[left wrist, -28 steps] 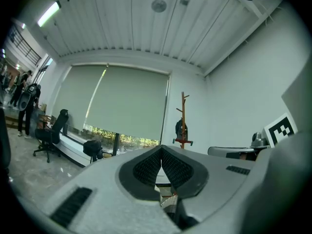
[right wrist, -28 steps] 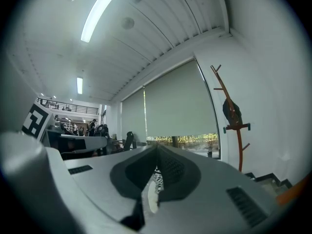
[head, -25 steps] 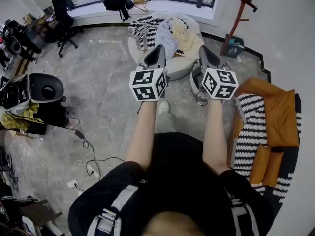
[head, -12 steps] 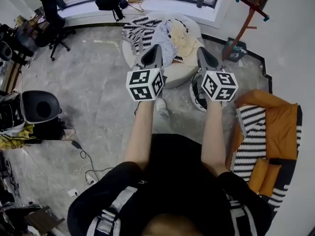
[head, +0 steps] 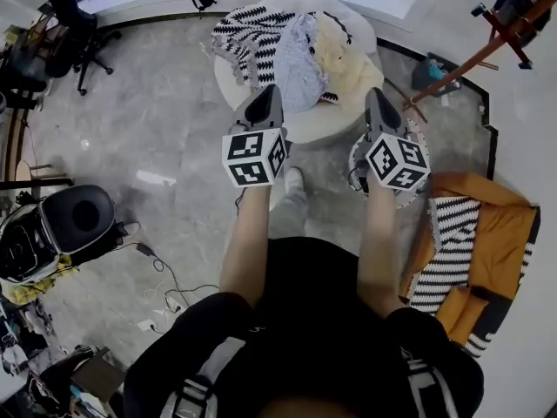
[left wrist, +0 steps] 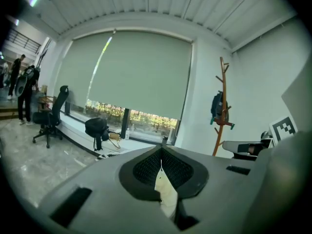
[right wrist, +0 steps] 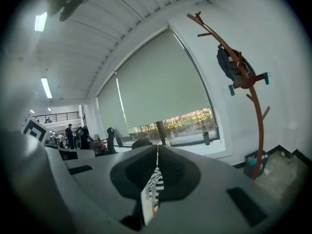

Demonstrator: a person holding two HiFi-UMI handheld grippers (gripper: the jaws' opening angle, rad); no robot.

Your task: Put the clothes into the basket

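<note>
Left gripper and right gripper have advanced toward the clothes; fingers pressed together, nothing held. Basket nearby; grasping not begun.

I see pouf on grey floor | on pouf: striped cloth, lilac garment, cream fleece, overlapping | on floor: basket just beside pouf, cables nearer me, orange-and-striped bedding at right
</note>
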